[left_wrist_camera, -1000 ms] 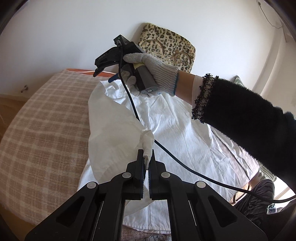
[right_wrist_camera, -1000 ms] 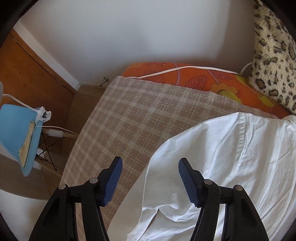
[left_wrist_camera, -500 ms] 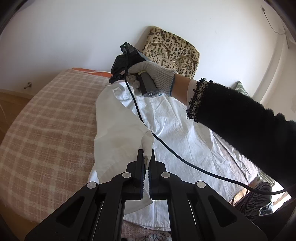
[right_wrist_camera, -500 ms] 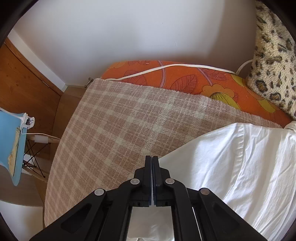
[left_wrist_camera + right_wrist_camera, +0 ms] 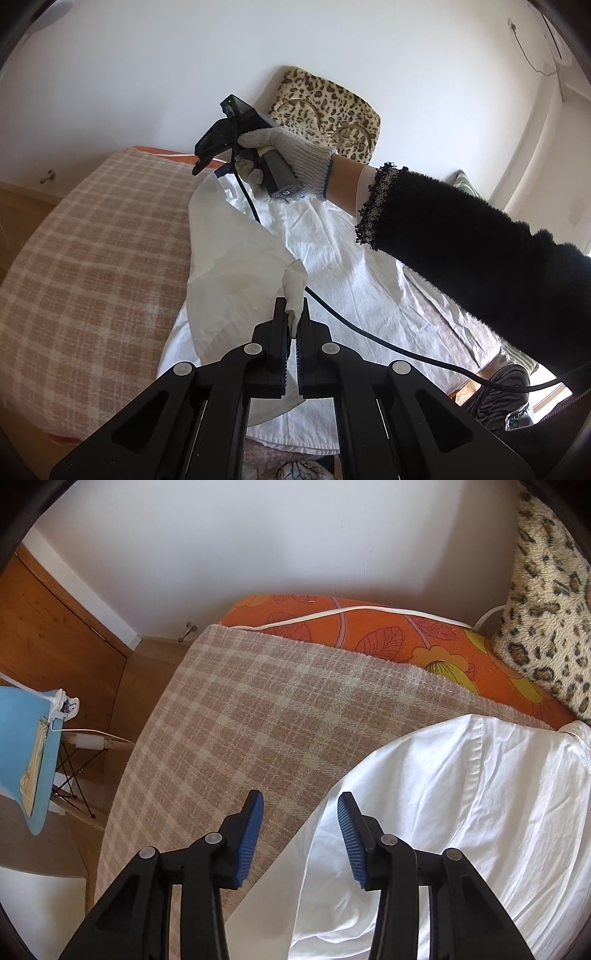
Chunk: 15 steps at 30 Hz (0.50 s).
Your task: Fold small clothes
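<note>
A: What is the left gripper (image 5: 294,325) doing?

B: Its jaws are pinched on a corner of the white shirt (image 5: 332,273), with a tuft of cloth standing up between the pads.

A: And the right gripper (image 5: 300,836)?

B: Its jaws stand apart with nothing between the blue pads (image 5: 252,840). It hovers over the shirt's left edge, where the cloth meets the blanket (image 5: 236,716). In the left wrist view, a gloved hand (image 5: 291,162) holds that gripper above the shirt's far end, and its black cable (image 5: 369,336) trails across the shirt.

A: Where does the shirt lie?

B: It is spread on the plaid blanket, pink and cream, with one side folded over the body. The blanket reaches out to the shirt's left.

A: What is beyond the shirt?

B: There is an orange sheet (image 5: 388,638) with leaf prints and a white cord (image 5: 332,613) running along it. Next comes a leopard pillow (image 5: 546,602) leaning on the white wall (image 5: 258,535).

A: What about the room to the shirt's left?

B: Past the blanket's edge is a wooden floor and a blue chair (image 5: 26,746) with wire legs.
</note>
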Each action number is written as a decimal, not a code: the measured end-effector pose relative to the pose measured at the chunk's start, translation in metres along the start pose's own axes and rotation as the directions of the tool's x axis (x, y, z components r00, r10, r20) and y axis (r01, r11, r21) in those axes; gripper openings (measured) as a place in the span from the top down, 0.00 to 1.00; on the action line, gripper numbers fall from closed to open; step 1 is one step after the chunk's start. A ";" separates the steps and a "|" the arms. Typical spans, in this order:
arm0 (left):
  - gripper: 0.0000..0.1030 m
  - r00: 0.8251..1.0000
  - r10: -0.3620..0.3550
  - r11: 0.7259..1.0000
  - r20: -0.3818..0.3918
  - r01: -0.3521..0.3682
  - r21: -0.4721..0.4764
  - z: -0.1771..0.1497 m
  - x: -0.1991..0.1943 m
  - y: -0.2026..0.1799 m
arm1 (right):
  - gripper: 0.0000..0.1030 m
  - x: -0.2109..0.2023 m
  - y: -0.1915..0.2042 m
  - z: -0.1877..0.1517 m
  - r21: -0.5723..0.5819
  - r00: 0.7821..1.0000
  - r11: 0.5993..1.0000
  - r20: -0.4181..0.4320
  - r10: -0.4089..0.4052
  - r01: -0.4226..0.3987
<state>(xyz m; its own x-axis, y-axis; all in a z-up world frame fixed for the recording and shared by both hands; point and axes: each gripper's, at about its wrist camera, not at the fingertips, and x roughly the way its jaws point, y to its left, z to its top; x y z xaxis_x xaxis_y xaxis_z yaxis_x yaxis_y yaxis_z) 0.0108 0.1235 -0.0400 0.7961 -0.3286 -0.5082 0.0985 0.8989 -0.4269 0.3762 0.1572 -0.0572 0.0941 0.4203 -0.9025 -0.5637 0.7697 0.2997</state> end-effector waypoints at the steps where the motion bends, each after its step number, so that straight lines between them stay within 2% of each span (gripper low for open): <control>1: 0.98 1.000 0.003 1.000 0.000 -0.003 0.007 0.000 -0.001 -0.002 | 0.81 0.003 0.001 -0.001 -0.011 1.000 1.000 -0.002 -0.027 0.027; 3: 0.98 1.000 0.009 1.000 0.000 -0.009 0.022 -0.001 -0.002 -0.003 | 0.98 0.004 0.000 -0.004 -0.025 0.998 0.997 0.008 -0.066 0.066; 4: 0.98 1.000 0.010 1.000 0.000 -0.010 0.024 -0.001 -0.002 -0.002 | 1.00 0.001 -0.003 -0.006 -0.016 0.998 0.998 0.020 -0.062 0.063; 10: 0.98 1.000 0.013 0.999 -0.026 -0.011 0.051 -0.007 0.002 -0.006 | 1.00 -0.043 -0.033 -0.019 0.019 0.993 0.999 0.115 -0.037 0.035; 15: 0.98 0.997 -0.003 0.994 -0.077 0.011 0.104 -0.021 0.008 -0.020 | 1.00 -0.067 -0.079 -0.053 0.090 0.988 0.996 0.152 -0.008 -0.006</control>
<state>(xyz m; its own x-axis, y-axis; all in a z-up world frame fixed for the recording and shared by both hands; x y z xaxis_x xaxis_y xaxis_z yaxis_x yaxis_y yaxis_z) 0.0026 0.0967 -0.0509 0.7473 -0.3528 -0.5630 0.1692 0.9205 -0.3522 0.3711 0.0427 -0.0373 0.2220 0.4826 -0.8473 -0.4880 0.8073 0.3319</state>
